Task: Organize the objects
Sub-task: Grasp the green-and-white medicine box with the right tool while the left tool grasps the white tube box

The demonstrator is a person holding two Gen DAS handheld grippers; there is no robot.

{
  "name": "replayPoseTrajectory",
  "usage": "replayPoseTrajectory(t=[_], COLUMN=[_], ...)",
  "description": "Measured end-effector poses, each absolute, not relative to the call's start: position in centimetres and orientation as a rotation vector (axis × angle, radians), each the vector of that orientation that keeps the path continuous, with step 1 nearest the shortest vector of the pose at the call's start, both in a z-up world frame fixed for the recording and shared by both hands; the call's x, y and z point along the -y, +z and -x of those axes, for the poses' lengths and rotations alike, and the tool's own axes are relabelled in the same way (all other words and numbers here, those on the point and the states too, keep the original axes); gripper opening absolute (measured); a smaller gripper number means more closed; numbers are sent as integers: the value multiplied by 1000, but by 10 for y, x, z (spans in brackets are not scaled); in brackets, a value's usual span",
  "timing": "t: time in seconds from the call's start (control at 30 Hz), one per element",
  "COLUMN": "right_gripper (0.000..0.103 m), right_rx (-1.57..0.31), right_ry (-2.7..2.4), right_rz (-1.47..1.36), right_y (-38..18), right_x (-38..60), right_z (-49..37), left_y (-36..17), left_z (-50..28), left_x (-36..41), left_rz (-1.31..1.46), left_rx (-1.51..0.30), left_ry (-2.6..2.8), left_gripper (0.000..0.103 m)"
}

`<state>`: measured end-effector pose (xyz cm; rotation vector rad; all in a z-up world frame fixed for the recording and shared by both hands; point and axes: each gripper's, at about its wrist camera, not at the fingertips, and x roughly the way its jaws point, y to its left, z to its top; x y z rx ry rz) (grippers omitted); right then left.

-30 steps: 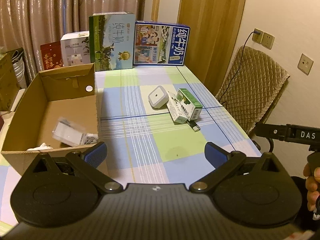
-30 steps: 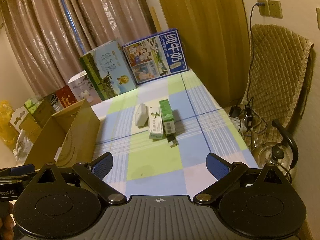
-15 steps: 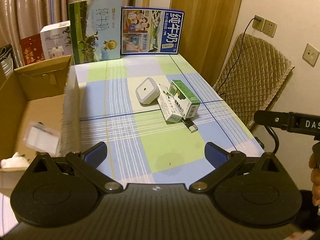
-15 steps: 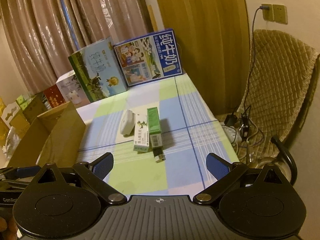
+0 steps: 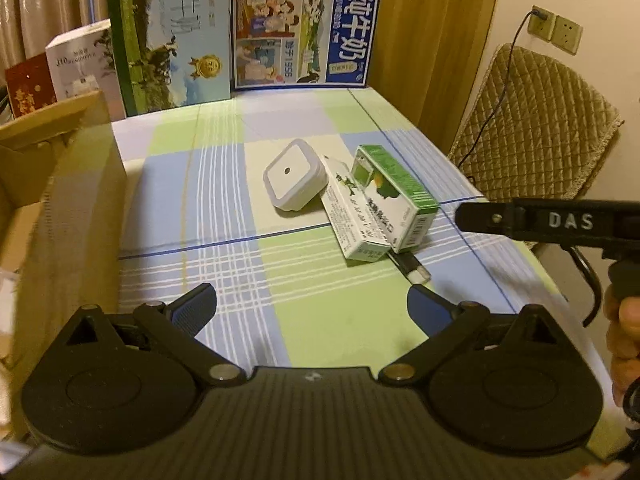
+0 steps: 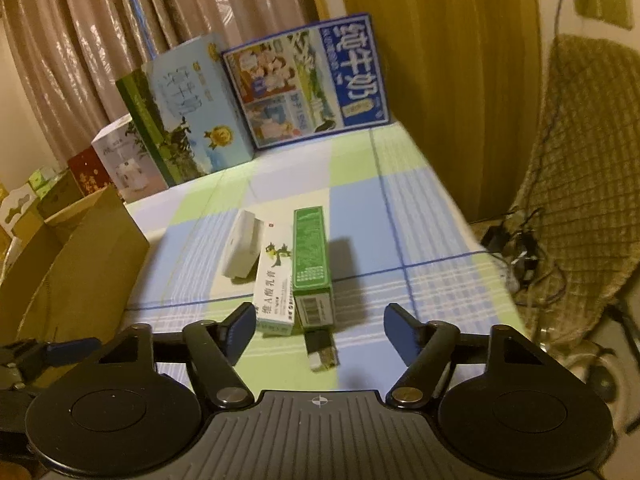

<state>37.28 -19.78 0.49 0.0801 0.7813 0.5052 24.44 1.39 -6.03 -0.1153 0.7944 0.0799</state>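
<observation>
On the checked tablecloth lie a white square night-light, a white ointment box, a green box and a small black USB stick, all close together. My right gripper is open, with the USB stick and the near ends of both boxes between its fingers. My left gripper hangs open and empty over the tablecloth, short of the boxes. The open cardboard box stands at the left.
Two large milk cartons stand along the table's far edge, with smaller boxes beside them. A quilted chair sits off the right edge, cables and a kettle below. A hand holds the right tool.
Both grippers moved forward toward the cluster. The left one swung right, away from the cardboard box. The right one dropped lower, so the USB stick now lies between its fingers.
</observation>
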Motion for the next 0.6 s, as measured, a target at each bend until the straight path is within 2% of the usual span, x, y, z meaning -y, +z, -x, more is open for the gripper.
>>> replayPoseTrajectory(t=[0.1, 0.23, 0.3, 0.33, 0.37, 0.6], right_gripper=[65, 56, 42, 30, 28, 28], right_rx=[-791, -829, -854, -863, -873, -932], right_ry=[520, 519, 515, 506, 494, 419], right_rz=[-65, -56, -80, -100, -124, -323], right_y=[-6, -23, -31, -32, -34, -43], right_x=[185, 173, 173, 175, 179, 218], right_z=[-389, -409, -417, -420, -423, -433], left_y=[-71, -82, -86, -88, -90, -96], left_z=[-256, -266, -270, -272, -274, -283], left_x=[-17, -21, -22, -23, -25, -24], left_rz=[123, 129, 132, 138, 144, 162], left_rx=[-802, -804, -804, -805, -807, -802], left_ry=[78, 72, 71, 70, 70, 56], left_gripper=[99, 99, 99, 99, 99, 99])
